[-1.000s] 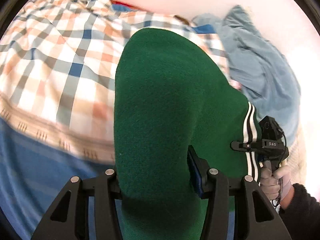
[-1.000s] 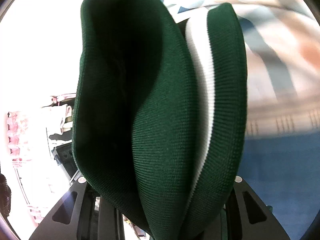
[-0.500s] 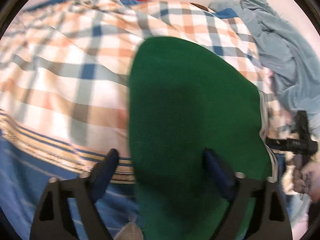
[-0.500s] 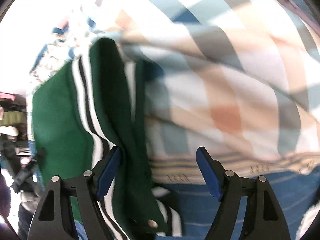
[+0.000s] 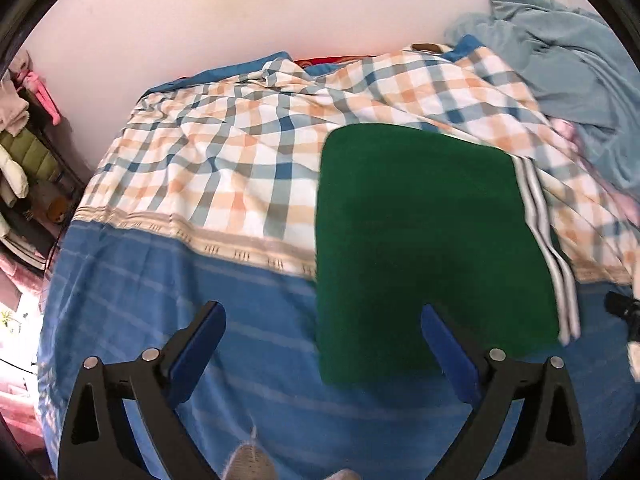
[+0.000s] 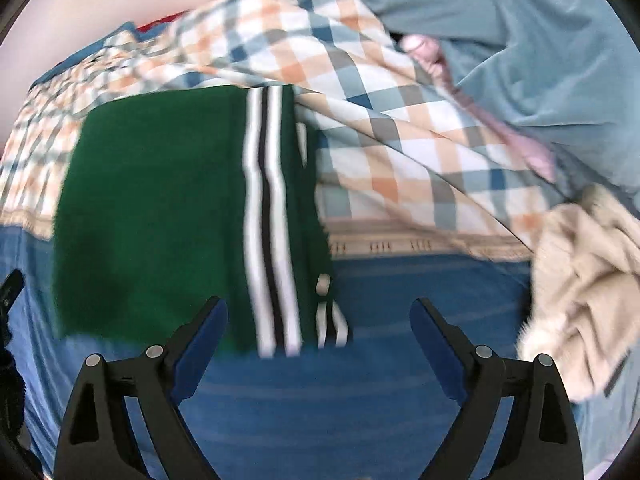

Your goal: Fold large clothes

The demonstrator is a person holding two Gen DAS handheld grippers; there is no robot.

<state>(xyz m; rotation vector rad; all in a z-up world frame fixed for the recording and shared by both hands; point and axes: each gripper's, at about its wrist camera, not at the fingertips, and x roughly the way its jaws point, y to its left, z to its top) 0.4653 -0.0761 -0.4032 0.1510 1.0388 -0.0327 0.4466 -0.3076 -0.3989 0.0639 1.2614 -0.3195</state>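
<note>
A dark green garment (image 5: 424, 248) with a white and black striped hem lies folded flat as a rectangle on the bed. It also shows in the right wrist view (image 6: 168, 208), with its stripes (image 6: 268, 216) on the right side. My left gripper (image 5: 324, 336) is open and empty, held above the garment's near left edge. My right gripper (image 6: 320, 332) is open and empty, above the garment's near right corner.
The bed has a blue sheet (image 5: 224, 320) and a checked orange and blue quilt (image 5: 224, 160). A light blue garment (image 6: 520, 40) lies crumpled at the right, a cream fluffy garment (image 6: 580, 280) at the right edge. A clothes rack (image 5: 20, 152) stands left of the bed.
Both grippers held the green garment lifted, then opened and let it go. It now lies flat on the bed, and both grippers have pulled back from it.
</note>
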